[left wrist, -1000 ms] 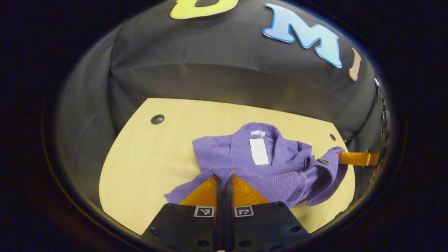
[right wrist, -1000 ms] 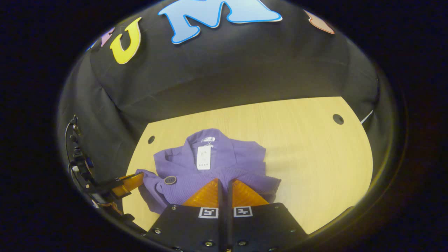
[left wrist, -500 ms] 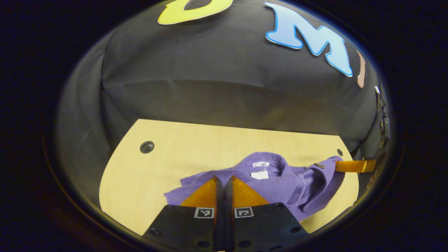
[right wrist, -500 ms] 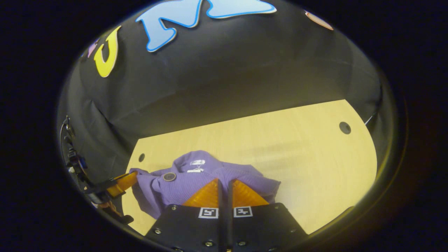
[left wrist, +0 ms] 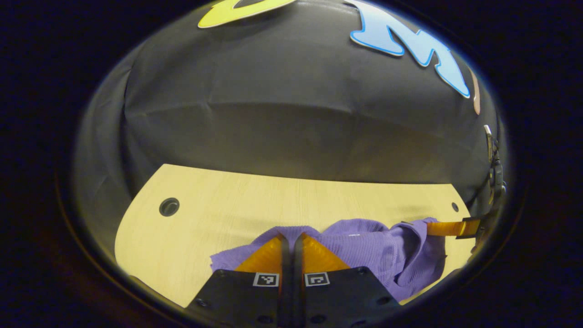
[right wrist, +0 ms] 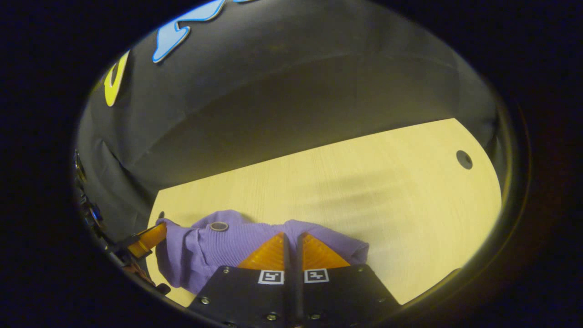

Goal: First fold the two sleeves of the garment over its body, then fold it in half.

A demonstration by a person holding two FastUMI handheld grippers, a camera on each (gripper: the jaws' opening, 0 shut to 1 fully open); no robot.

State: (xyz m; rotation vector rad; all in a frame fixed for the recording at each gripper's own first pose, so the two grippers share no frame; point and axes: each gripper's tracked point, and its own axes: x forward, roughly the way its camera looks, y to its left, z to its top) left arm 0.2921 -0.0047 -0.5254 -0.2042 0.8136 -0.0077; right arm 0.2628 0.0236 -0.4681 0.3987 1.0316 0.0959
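Purple ribbed knit garment (left wrist: 364,248): lies bunched on the pale wooden table (left wrist: 218,214). Left of its middle, my left gripper (left wrist: 290,241) pinches the hem; right of it, my right gripper (right wrist: 291,241) pinches likewise. Since a second ago, collar and tag have vanished under the carried hem: half-fold nearly closed.

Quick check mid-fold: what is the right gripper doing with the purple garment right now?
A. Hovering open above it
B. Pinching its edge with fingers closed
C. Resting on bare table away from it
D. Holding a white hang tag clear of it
B: in the right gripper view, the right gripper has its fingers closed together on the near edge of the purple garment, which bunches up from the table.
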